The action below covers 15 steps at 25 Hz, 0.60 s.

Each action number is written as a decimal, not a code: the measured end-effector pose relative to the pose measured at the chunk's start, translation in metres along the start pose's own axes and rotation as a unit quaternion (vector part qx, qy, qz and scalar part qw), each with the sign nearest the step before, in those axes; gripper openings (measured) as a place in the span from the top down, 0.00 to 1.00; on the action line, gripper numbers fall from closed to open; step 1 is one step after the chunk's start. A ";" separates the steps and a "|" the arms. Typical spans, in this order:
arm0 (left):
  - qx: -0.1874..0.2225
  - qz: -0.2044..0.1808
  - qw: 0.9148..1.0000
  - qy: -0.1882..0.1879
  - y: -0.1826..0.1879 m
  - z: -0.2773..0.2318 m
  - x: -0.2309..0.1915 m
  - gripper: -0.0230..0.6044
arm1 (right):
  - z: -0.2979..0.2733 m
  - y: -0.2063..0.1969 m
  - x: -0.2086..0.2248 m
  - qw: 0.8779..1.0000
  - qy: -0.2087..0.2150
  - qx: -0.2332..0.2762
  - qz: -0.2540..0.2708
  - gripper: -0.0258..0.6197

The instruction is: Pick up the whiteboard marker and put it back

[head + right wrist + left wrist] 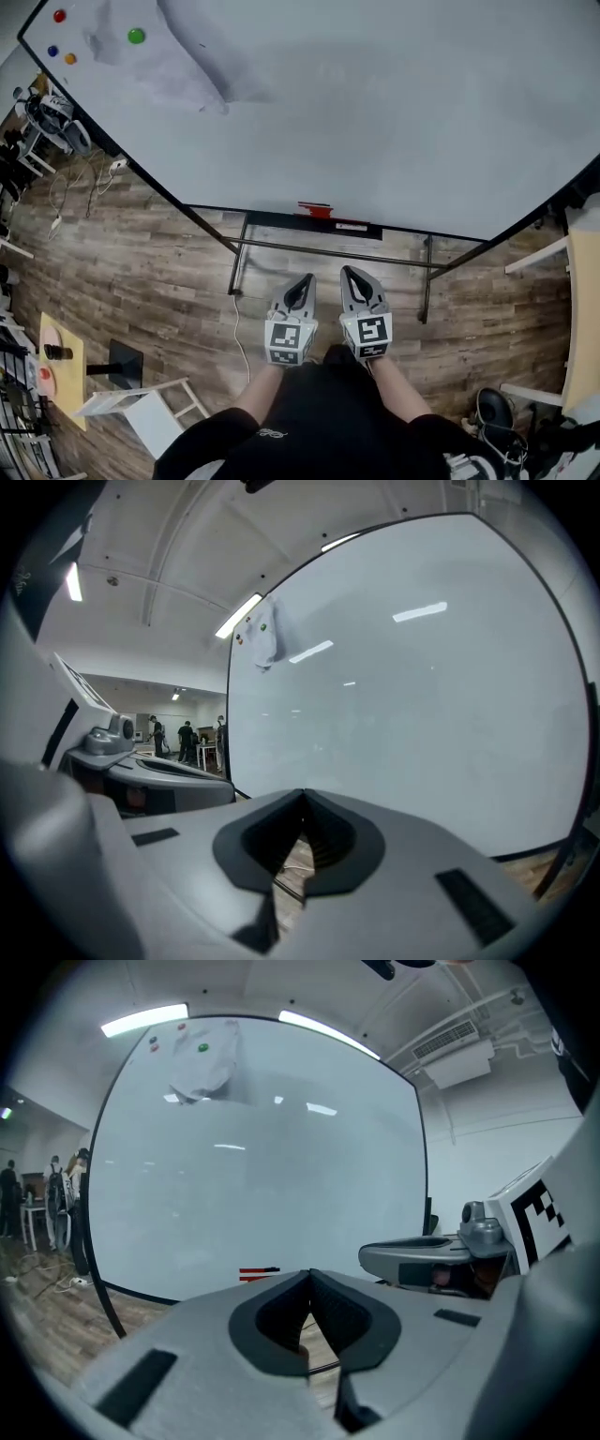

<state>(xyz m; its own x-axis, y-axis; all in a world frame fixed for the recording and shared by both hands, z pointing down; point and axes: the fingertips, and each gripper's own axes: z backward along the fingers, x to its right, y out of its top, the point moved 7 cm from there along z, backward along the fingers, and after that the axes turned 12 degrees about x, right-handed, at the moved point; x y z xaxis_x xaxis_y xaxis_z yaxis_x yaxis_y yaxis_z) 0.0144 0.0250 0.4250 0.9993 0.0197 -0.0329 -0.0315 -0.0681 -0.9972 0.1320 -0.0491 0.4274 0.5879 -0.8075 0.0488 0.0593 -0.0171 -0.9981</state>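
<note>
Head view, looking steeply down. The whiteboard (375, 112) fills the upper field; its black tray (281, 219) runs along the lower edge. The whiteboard marker (315, 209), red, lies on that tray near mid-board, at 12 o'clock from the two grippers and well apart from both. In the left gripper view the same marker (259, 1273) shows as red stripes low on the board, at about 11 o'clock from the jaw tips.

The left gripper (305, 282) and the right gripper (349, 275) are held side by side over the wood floor (141, 272), each at the end of a forearm, and both point toward 12 o'clock. Below the tray, a black stand bar (328, 252) crosses between them and the board.

Left gripper (309, 1274): the jaws meet at the tips, with nothing between them. Right gripper (302, 794): the jaws are likewise closed tip to tip and empty.

At 10 o'clock on the board sit a red magnet (60, 16), a green magnet (137, 36), a blue magnet (52, 52) and an orange magnet (70, 58).
</note>
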 end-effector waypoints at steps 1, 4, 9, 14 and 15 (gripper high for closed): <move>0.004 0.001 1.000 0.000 0.001 0.009 0.000 0.95 | 0.004 0.003 -0.008 1.000 0.002 0.002 0.004 0.96; 0.021 0.000 1.000 0.005 0.002 0.031 0.001 0.95 | 0.018 0.010 -0.021 1.000 -0.003 0.008 0.013 0.96; 0.061 0.004 0.998 0.007 0.011 0.059 0.009 0.95 | 0.047 0.033 -0.038 0.999 -0.006 0.027 0.040 0.96; 0.080 -0.004 0.997 0.013 0.022 0.078 0.009 0.95 | 0.059 0.039 -0.053 0.998 0.001 0.035 0.060 0.96; 0.081 -0.004 0.997 0.018 0.023 0.081 0.010 0.95 | 0.059 0.042 -0.055 0.998 0.005 0.037 0.057 0.96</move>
<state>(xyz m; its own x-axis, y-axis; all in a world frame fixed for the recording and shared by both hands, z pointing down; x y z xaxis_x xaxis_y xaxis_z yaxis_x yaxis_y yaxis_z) 0.0217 0.1046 0.3960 0.9996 -0.0165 -0.0249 -0.0233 0.0934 -0.9954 0.1502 0.0296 0.3854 0.5860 -0.8077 -0.0649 0.0519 0.1174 -0.9917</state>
